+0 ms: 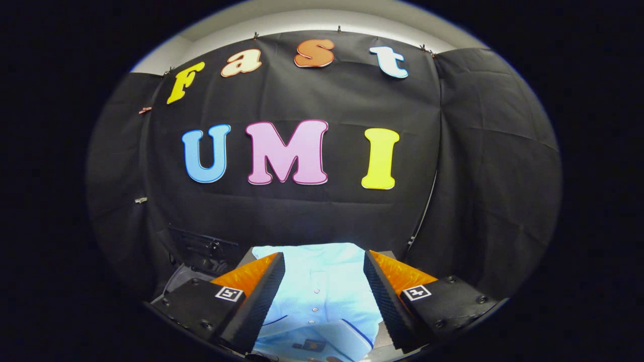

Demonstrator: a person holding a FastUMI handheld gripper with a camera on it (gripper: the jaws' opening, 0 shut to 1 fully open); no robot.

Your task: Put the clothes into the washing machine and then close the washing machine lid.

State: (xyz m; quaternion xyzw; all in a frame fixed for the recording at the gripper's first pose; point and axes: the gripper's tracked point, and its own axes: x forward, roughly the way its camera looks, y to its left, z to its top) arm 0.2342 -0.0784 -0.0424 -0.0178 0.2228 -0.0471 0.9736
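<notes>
A pale blue shirt [322, 291] lies flat below the gripper [324, 274], showing in the gap between the two fingers and running on a little beyond their tips toward twelve o'clock. A line of small buttons [315, 300] goes down its middle, and a dark blue stripe [359, 332] edges a folded part of the cloth at about five o'clock from the buttons. A small dark patch [309, 345] sits on the fabric nearest the camera, too small to make out.

The gripper stands wide, its fingers well apart with the shirt visible between them; whether the fingers touch the cloth cannot be told. The left finger [261, 296] at about eight o'clock and the right finger [385, 296] at about four o'clock each have a ribbed black pad on the inner face and an orange outer side. A square black-and-white marker sits on each finger's black base, one on the left [229, 293] and one on the right [416, 292].

The shirt rests on a dark surface [385, 254] that peeks out past its far corners. At about ten o'clock from the left finger, some dark equipment [204, 249] sits low against the black cloth wall [322, 216], too dim to identify. The wall rises behind everything toward twelve o'clock, with a pale ceiling strip [302, 20] above it.
</notes>
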